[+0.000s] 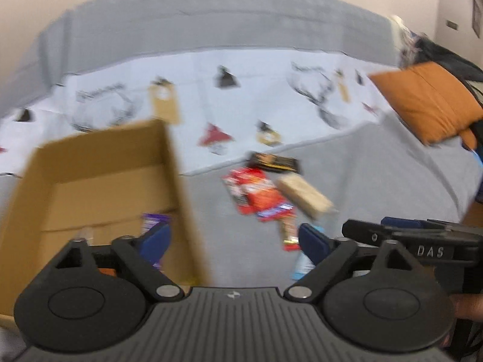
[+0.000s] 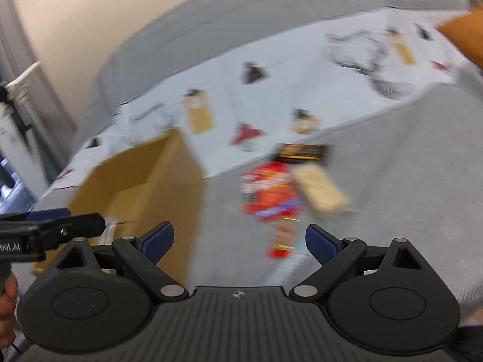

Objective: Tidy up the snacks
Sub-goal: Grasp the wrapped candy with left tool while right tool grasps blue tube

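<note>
While both my left tongs (image 1: 234,242) and right tongs (image 2: 240,241) gape wide and empty, one purple snack (image 1: 155,221) lies in the cardboard box (image 1: 90,187); the remaining snacks (image 1: 262,193) lie mid-bed, right of it.

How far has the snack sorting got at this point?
Early on. Done: one purple packet appears to lie in the cardboard box. In hand: nothing; the left gripper and right gripper are both open and empty. Left: the red packet, tan bar, black packet and a light-blue packet lie on the grey cover beside the box. The frames are blurred.
</note>
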A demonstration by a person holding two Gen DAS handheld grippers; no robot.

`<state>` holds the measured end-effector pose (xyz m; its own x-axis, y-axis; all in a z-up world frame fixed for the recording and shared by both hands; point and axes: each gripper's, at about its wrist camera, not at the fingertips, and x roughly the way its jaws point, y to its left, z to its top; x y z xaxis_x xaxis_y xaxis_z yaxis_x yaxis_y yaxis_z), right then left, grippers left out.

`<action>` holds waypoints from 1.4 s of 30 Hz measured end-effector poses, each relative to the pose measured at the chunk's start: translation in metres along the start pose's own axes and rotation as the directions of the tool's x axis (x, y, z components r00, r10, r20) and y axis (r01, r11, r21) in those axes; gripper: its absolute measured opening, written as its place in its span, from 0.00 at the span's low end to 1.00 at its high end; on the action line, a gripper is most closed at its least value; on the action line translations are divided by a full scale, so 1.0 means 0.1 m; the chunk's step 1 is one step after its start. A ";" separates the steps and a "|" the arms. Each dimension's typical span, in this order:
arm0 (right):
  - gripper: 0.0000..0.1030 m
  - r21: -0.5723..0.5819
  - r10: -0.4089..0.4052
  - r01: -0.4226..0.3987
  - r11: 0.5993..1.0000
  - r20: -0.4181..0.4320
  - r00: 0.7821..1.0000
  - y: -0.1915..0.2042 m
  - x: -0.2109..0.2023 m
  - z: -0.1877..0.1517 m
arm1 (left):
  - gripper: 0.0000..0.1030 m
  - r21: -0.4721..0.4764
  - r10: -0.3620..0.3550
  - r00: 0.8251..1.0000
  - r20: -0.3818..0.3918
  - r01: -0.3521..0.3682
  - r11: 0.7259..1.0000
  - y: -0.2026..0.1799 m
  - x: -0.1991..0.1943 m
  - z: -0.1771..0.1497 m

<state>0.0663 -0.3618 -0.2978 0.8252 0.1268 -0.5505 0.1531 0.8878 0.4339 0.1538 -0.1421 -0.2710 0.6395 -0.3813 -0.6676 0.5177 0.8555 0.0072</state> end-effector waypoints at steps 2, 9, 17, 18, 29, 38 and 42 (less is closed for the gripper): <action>0.89 0.033 -0.006 0.006 0.999 -0.007 1.000 -0.25 -0.05 -0.02 | 0.80 0.000 -0.046 0.999 -0.029 0.046 0.999 -0.19 0.20 0.00; 0.60 0.030 0.032 -0.030 0.999 -0.066 0.997 -0.72 0.28 -0.12 | 0.52 -0.060 -0.136 0.973 -0.189 0.127 0.990 -0.43 1.27 -0.05; 0.33 0.120 0.018 0.004 0.993 -0.187 0.982 -0.85 1.13 -0.05 | 0.27 -0.083 -0.152 0.955 -0.253 0.135 0.987 -0.38 2.14 -0.10; 0.31 0.098 0.001 0.019 0.995 -0.197 0.980 -0.82 1.20 -0.06 | 0.21 -0.066 -0.141 0.962 -0.235 0.129 0.989 -0.38 2.14 -0.09; 0.00 -0.052 -0.100 0.091 0.994 -0.189 0.977 -0.67 1.31 -0.06 | 0.20 0.000 -0.113 0.956 -0.270 0.117 0.993 -0.31 1.86 -0.22; 0.00 0.062 -0.240 0.243 0.968 -0.050 0.969 -1.06 0.92 0.05 | 0.20 -0.016 -0.157 0.937 -0.311 0.159 0.987 -0.44 1.65 -0.41; 0.06 0.174 -0.268 0.284 0.943 -0.109 0.957 -1.30 0.83 0.02 | 0.20 -0.026 -0.139 0.941 -0.309 0.138 0.990 -0.55 1.71 -0.37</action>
<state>0.1162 -0.4679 -0.3985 0.6898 -0.0688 -0.7208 0.4730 0.7964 0.3767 0.2135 -0.2412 -0.4129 0.3541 -0.3698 -0.8590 0.5864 0.8033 -0.1041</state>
